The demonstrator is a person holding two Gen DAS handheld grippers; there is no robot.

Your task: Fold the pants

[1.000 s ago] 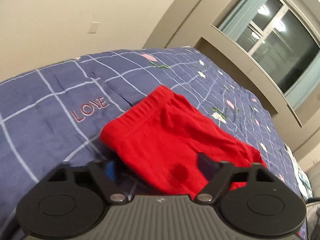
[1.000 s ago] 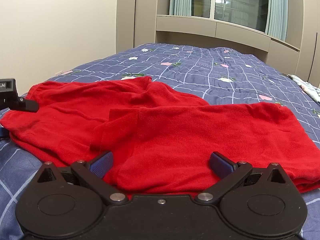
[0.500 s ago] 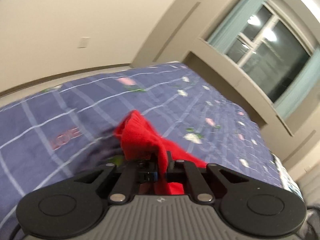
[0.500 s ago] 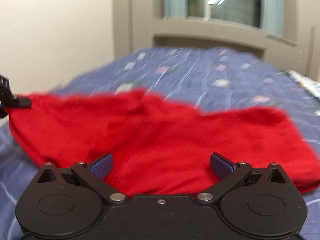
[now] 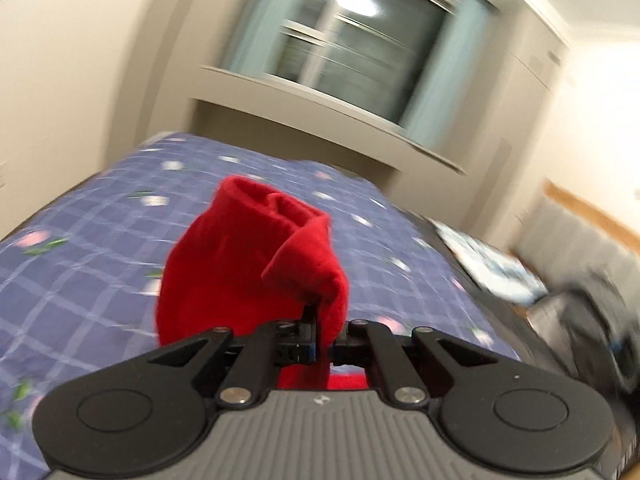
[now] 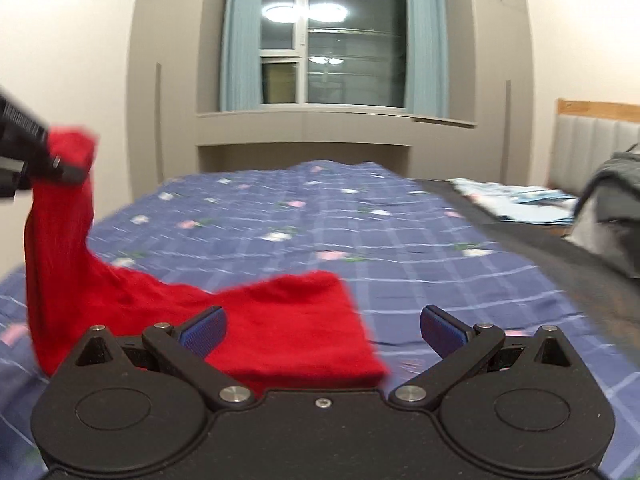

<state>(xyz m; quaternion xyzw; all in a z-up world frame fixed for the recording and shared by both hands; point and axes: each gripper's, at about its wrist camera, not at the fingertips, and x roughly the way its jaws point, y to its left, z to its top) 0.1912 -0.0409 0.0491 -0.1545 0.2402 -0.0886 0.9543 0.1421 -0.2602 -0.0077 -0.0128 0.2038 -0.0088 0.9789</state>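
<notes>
The red pants (image 6: 288,320) lie partly on the blue checked bed cover (image 6: 400,240). My left gripper (image 5: 316,340) is shut on one end of the red pants (image 5: 248,264), which bunches up in front of its camera. From the right wrist view the left gripper (image 6: 60,168) is at the upper left, holding that end high so the cloth hangs down in a strip. My right gripper (image 6: 322,328) stands open above the flat end of the pants; its blue pads (image 6: 204,328) touch nothing.
A light patterned cloth (image 6: 516,204) and a grey bundle (image 6: 612,208) lie at the right by the padded headboard (image 6: 592,148). A window (image 6: 332,44) with curtains and a ledge is beyond the bed's far edge.
My left gripper shut on the edge of the pants and lifted it up off the bed. The right gripper stayed open and moved to the right along the pants.
</notes>
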